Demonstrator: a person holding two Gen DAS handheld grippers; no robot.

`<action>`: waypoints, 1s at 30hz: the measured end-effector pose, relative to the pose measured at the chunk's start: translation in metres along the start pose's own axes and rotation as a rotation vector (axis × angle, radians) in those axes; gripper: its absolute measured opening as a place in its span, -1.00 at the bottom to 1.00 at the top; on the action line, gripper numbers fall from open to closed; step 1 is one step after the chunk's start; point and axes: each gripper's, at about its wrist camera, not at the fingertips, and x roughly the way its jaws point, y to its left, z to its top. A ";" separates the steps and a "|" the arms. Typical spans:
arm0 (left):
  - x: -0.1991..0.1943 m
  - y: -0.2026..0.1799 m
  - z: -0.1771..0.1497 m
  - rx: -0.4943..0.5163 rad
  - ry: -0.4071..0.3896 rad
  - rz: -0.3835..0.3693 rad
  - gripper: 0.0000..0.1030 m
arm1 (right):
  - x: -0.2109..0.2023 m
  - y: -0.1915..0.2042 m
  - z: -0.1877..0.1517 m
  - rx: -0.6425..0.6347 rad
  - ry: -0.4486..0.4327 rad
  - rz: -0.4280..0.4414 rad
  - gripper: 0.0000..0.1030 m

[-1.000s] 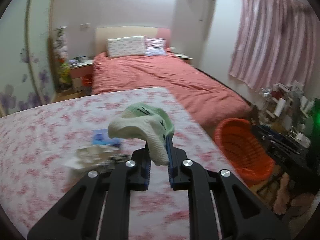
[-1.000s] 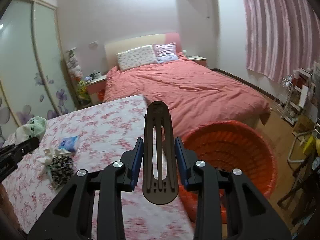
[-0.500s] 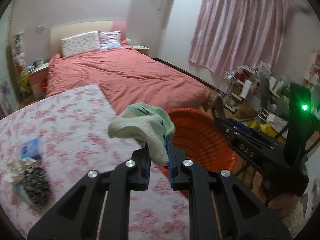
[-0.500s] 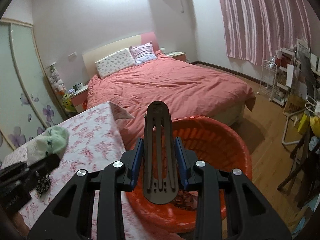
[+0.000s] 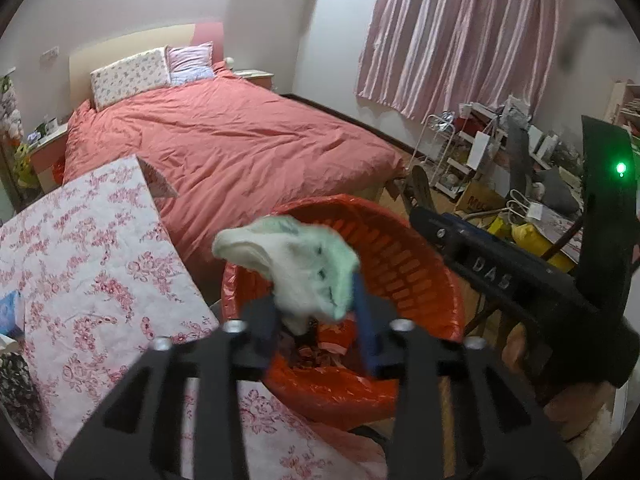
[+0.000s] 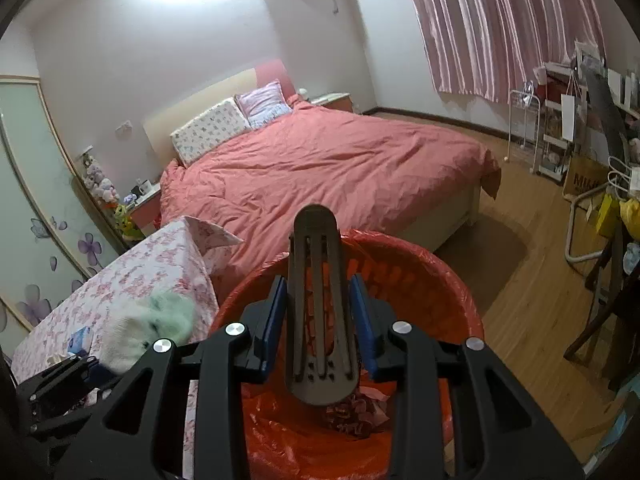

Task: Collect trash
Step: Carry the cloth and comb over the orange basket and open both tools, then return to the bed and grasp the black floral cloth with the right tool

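Observation:
My left gripper (image 5: 316, 320) hangs over the orange bag-lined basket (image 5: 404, 264). Its jaws are opening, and a pale green and white sock (image 5: 304, 272) sits blurred and loose between them. In the right wrist view the same sock (image 6: 152, 328) shows at lower left. My right gripper (image 6: 320, 316) is also above the basket (image 6: 440, 284), its pads still against a dark slotted plastic piece (image 6: 316, 280) that stands upright. Its jaws are just starting to open. Crumpled trash (image 6: 360, 408) lies in the basket's bottom.
A table under a floral cloth (image 5: 100, 260) stands left of the basket, with a blue packet (image 5: 8, 312) and a dark patterned wad (image 5: 12, 384) on it. Behind it is a bed with a red cover (image 5: 224, 140). Cluttered racks (image 5: 480, 148) line the right wall.
Both grippers swung right, from over the table to above the basket. The left jaws spread apart and the sock came loose. The slotted piece stays in place between the right pads.

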 end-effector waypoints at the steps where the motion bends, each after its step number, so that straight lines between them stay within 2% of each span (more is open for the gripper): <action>1: 0.003 0.003 -0.002 -0.006 0.005 0.007 -0.11 | 0.002 -0.001 -0.001 0.001 0.005 -0.004 -0.07; 3: 0.005 0.009 -0.005 -0.012 0.015 0.019 0.01 | 0.001 -0.003 -0.004 0.001 0.006 -0.009 0.10; 8: 0.000 0.029 -0.012 -0.026 0.024 0.069 0.14 | 0.000 -0.004 -0.007 -0.001 0.025 -0.021 0.11; 15: -0.030 0.062 -0.037 -0.040 0.025 0.180 0.23 | -0.005 0.014 -0.009 -0.054 0.040 -0.022 0.11; 24: -0.089 0.136 -0.074 -0.156 0.004 0.316 0.28 | -0.007 0.063 -0.031 -0.156 0.092 0.024 0.11; 30: -0.135 0.192 -0.102 -0.248 -0.027 0.434 0.35 | -0.007 0.122 -0.058 -0.273 0.141 0.094 0.11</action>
